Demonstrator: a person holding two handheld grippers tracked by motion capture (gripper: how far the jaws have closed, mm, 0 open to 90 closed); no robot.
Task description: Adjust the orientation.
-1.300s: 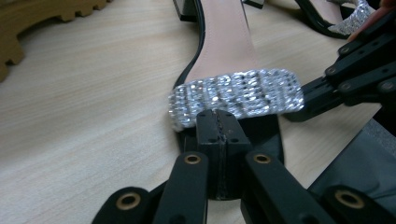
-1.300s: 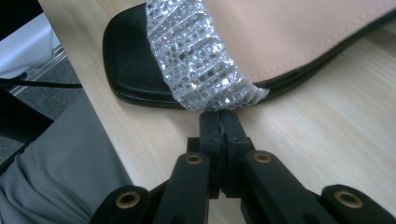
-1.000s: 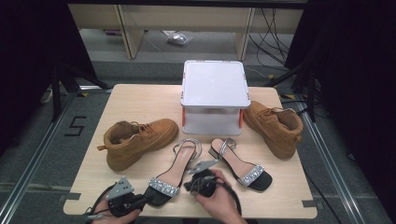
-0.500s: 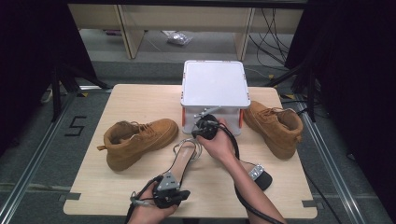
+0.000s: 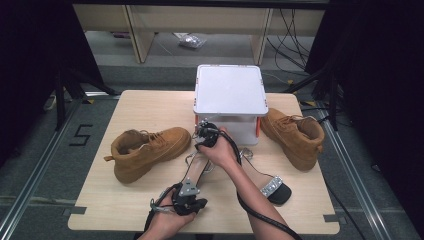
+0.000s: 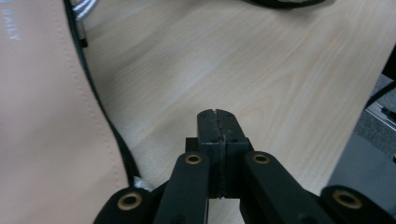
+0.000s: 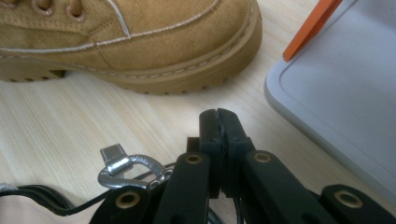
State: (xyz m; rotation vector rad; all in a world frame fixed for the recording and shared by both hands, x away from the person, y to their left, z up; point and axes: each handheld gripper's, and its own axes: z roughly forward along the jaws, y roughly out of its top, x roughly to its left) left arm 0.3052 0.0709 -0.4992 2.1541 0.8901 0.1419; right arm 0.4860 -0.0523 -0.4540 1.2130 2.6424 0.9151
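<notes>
Both tongs are clenched on nothing: my left tongs (image 5: 192,204) sit at the toe of one sandal (image 5: 196,169), my right tongs (image 5: 202,131) above its buckle (image 7: 125,166), apparently poised to pair footwear. On the bench (image 5: 150,107) I count two sandals, two boots (image 5: 145,151) and one lidded box (image 5: 229,92).

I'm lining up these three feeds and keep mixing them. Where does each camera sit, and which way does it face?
High view: above the person's side, facing forward and down on the table; both forearms, left claw, right claw.
Left claw view: on the left claw, jaws shut, facing tabletop beside a sandal's insole.
Right claw view: on the right claw, jaws shut, facing a tan boot and the white box.
Shared: boot, box and sandal also show from above.
</notes>
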